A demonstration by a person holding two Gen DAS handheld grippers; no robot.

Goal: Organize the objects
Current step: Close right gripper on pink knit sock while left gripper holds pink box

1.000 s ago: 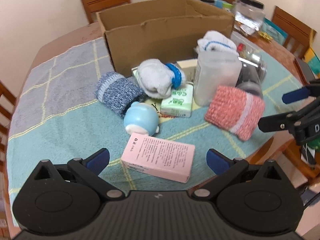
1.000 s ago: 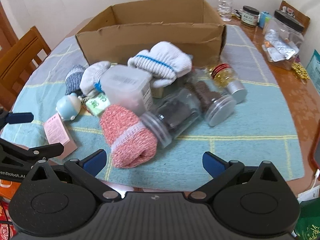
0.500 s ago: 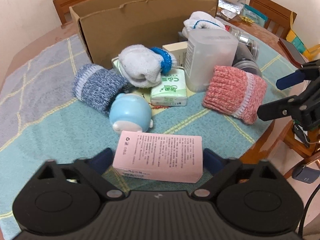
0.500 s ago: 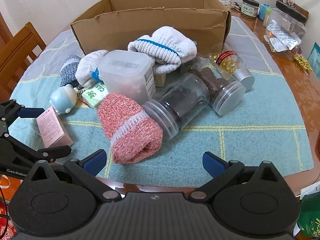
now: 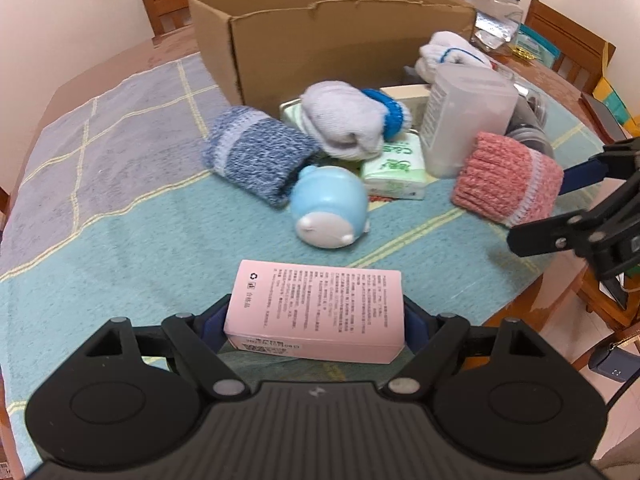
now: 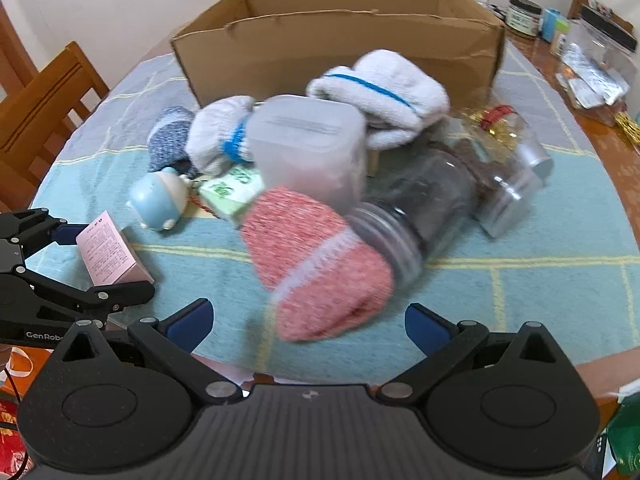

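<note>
Two blue pads of the left gripper [image 5: 314, 322] are mostly hidden behind the ends of the pink box [image 5: 316, 312], which lies near the table's [image 5: 120, 216] front edge. Its jaws have just been closing and now bear on both ends of the box. Motion blur smears the pink sock roll [image 6: 316, 268] and the clear jars [image 6: 424, 204] in the right wrist view; jar contents are unreadable. The cardboard box [image 6: 340, 52] interior is not visible. The right gripper [image 6: 306, 326] stands wide open, empty, just short of the pink sock roll at the front edge.
</note>
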